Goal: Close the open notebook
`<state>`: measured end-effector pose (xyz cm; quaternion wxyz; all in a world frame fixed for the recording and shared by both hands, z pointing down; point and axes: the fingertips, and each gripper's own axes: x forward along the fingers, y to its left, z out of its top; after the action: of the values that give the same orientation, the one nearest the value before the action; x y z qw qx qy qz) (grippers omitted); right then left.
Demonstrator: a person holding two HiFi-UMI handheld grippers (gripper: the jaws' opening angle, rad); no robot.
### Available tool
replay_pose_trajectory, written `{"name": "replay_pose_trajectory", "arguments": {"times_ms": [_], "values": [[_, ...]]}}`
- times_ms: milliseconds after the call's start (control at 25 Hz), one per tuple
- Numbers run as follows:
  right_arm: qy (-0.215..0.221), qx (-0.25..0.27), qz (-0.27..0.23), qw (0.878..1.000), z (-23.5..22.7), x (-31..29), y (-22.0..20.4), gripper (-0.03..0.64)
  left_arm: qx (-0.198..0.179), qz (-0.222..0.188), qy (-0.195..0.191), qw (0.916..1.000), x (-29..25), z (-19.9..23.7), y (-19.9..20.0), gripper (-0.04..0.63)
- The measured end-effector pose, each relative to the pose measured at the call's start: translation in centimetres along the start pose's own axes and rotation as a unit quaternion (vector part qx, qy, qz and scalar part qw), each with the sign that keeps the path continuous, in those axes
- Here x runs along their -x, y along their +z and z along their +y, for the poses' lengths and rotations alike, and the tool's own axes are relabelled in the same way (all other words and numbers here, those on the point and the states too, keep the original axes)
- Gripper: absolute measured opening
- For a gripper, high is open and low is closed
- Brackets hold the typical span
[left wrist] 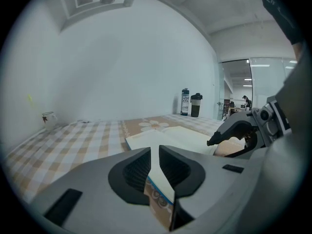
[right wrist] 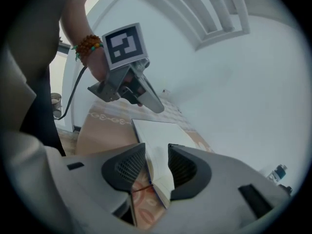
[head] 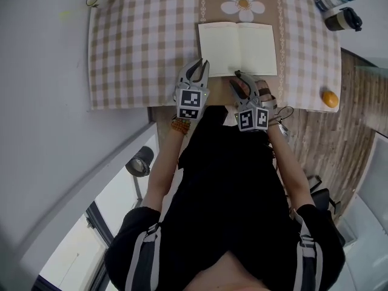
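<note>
Notebook [head: 237, 48] lies open on the tabletop [head: 121, 53] toward its near edge, with your left claw [head: 203, 65] and right claw [head: 238, 80] both apart at its near side, so slide the right claw under the right-hand half, clamp, and fold it over gently.

The open notebook [head: 237, 48] has matt cream paper pages, smooth to look at, with a thin blue edge to its cover. Under it, the tablecloth [head: 133, 47] is soft woven cloth in a beige and white check, dull in finish. The left gripper [left wrist: 154, 152] and the right gripper [right wrist: 157, 152] look like matt grey plastic, their jaws lined with dark ribbed pads. The floor [head: 321, 138] is grained wood planking. The bracelet [right wrist: 87, 45] is of glossy brown beads.
</note>
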<state>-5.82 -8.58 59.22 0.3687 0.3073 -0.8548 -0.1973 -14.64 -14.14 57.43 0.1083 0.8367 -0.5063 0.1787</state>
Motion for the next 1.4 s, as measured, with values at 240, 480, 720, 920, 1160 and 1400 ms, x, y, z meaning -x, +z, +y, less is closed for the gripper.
{"name": "replay_pose_trajectory", "arguments": {"times_ms": [240,480,720,920,1160,1400], "values": [[0.012,0.039,0.014,0.999,1.2,-1.3,-0.7,0.164,-0.022,0.037,0.002,0.9991,-1.9,-0.1,-1.8,0.06],[0.012,0.062,0.029,0.998,1.1,-1.6,-2.0,0.166,-0.019,0.054,0.002,0.9984,-2.6,-0.2,-3.1,0.06],[0.015,0.086,0.037,0.996,0.9,-2.2,-2.5,0.166,-0.002,0.056,-0.005,0.9984,-2.8,-0.5,-3.4,0.06],[0.018,0.113,0.039,0.993,1.0,-2.8,-2.6,0.166,0.002,0.059,-0.012,0.9982,-3.1,-0.9,-3.6,0.06],[0.019,0.127,0.038,0.991,0.9,-3.4,-2.3,0.164,0.002,0.066,-0.019,0.9977,-3.1,-0.9,-3.6,0.06],[0.022,0.141,0.039,0.989,1.1,-3.6,-2.1,0.161,0.007,0.072,-0.029,0.997,-3.2,-1.0,-3.9,0.06]]}}
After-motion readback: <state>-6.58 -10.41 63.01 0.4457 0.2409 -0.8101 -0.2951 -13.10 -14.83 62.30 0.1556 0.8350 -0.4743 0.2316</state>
